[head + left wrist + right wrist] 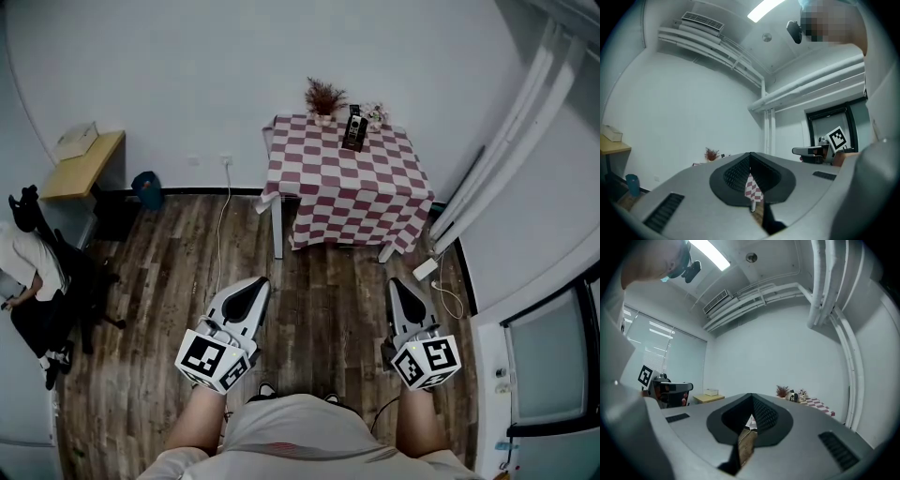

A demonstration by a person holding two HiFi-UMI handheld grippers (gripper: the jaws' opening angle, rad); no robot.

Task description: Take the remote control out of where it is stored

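Note:
A black holder with the remote control (354, 129) stands upright at the back of a table under a red-and-white checked cloth (347, 183), far across the room. In the right gripper view the holder (792, 395) is a small dark shape next to the plant. My left gripper (257, 282) and right gripper (398, 283) hang low in front of me over the wooden floor, far from the table. Both are shut with nothing between the jaws, which meet at the tips in the left gripper view (750, 156) and the right gripper view (751, 397).
A small dried plant (323, 97) and a trinket stand beside the holder. A wooden desk (82, 164) with a box, a blue bin (147, 189) and a seated person (28, 272) are on the left. A cable (221, 225) and a white adapter (427, 269) lie on the floor. A door (548, 361) is on the right.

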